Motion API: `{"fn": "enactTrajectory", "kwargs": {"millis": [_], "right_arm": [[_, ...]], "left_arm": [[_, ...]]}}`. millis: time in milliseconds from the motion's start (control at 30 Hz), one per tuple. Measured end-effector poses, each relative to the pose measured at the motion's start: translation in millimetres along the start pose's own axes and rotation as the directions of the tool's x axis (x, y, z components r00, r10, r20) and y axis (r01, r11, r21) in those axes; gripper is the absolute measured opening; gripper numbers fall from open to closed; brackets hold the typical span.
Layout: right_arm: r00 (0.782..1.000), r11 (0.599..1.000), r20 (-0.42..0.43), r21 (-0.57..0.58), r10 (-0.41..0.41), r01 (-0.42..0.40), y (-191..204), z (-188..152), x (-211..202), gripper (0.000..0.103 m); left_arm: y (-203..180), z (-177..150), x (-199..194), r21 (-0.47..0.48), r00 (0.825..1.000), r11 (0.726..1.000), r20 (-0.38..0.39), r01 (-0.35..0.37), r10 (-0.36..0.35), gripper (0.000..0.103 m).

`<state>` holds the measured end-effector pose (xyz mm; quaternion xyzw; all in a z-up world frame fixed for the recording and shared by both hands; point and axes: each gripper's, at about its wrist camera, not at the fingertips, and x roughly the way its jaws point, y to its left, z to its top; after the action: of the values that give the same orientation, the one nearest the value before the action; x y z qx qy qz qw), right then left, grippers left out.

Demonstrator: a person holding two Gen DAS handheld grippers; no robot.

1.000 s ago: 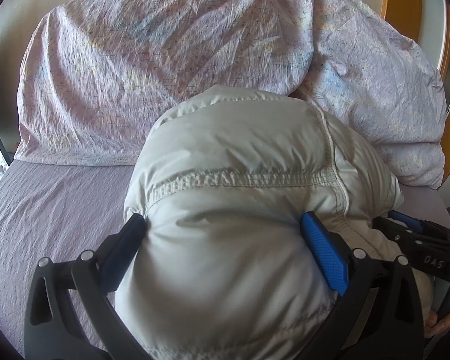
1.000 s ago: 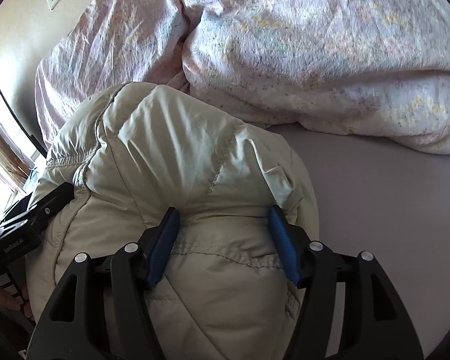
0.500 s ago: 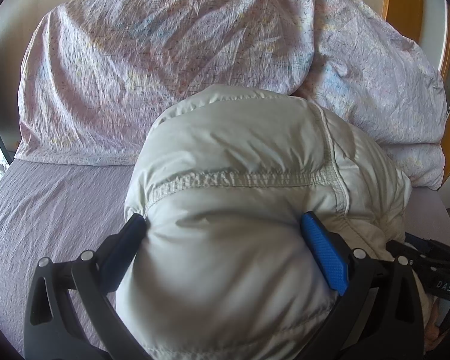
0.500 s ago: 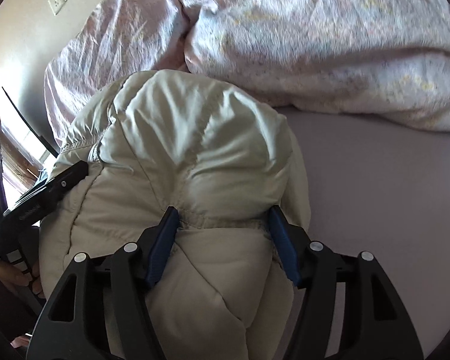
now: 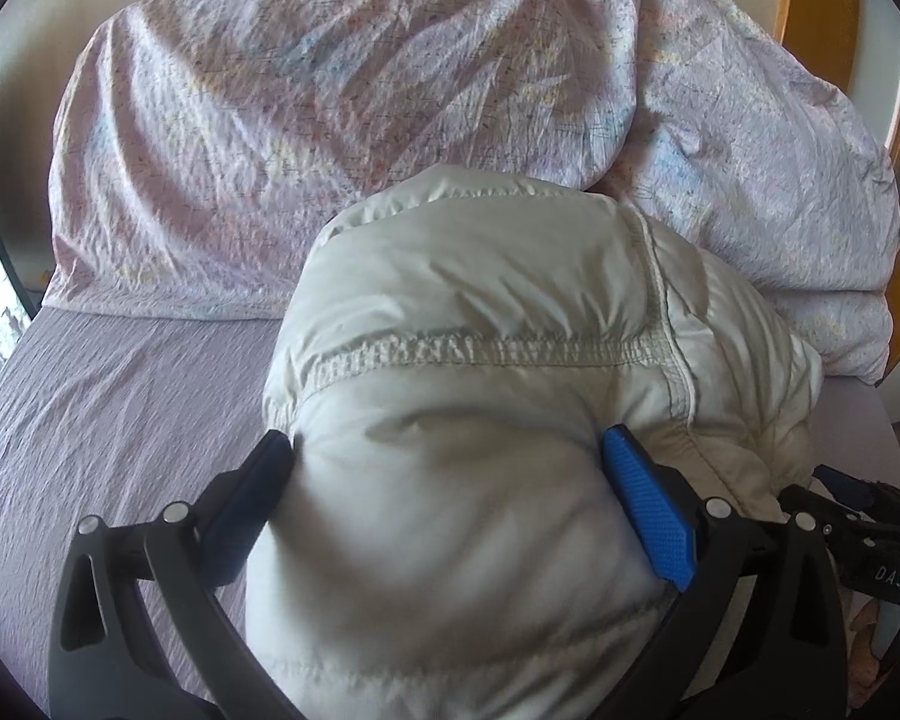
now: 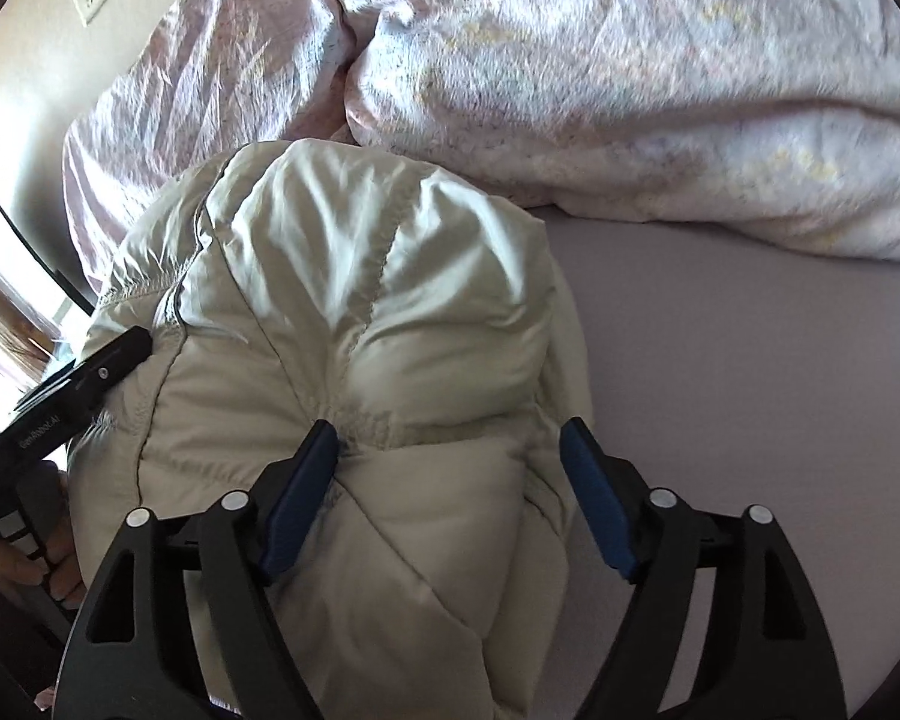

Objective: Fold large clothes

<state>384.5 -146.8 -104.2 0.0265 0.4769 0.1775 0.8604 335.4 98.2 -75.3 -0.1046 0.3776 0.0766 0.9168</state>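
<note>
Now releasing: right claw (image 6: 447, 468) jaws opening off puffy jacket (image 6: 354, 324) bundled on bed (image 6: 750, 420) below pillows; left claw (image 5: 450, 474) clenched on jacket. Next: left lets go.

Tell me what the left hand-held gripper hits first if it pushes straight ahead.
The puffy cream quilted jacket, already bulging between the left hand-held gripper pads; past it, probably the crumpled floral duvet.
</note>
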Motion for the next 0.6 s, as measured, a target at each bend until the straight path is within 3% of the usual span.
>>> {"fn": "enactTrajectory", "kwargs": {"millis": [133, 300, 467, 600], "right_arm": [[0.995, 0.993, 0.015, -0.057, -0.099, 0.099, 8.1, -4.7, -20.7, 0.09], [0.97, 0.96, 0.077, -0.148, -0.229, 0.239, 26.6, -18.4, -51.7, 0.1], [0.962, 0.95, 0.107, -0.16, -0.253, 0.268, 35.5, -36.7, -81.4, 0.102], [0.97, 0.96, 0.049, -0.137, -0.24, 0.244, 40.2, -49.8, -93.0, 0.102]], "left_arm": [[0.3, -5.0, -19.3, -0.004, 1.0, 1.0, -0.003, 0.004, -0.004, 0.101], [6.3, -22.2, -53.7, 0.043, 0.999, 0.999, 0.023, -0.023, 0.022, 0.101], [17.9, -47.1, -85.2, 0.05, 0.999, 0.998, 0.03, -0.027, 0.026, 0.101], [26.9, -64.4, -109.7, 0.028, 1.0, 0.999, 0.024, -0.02, 0.019, 0.101]]}}
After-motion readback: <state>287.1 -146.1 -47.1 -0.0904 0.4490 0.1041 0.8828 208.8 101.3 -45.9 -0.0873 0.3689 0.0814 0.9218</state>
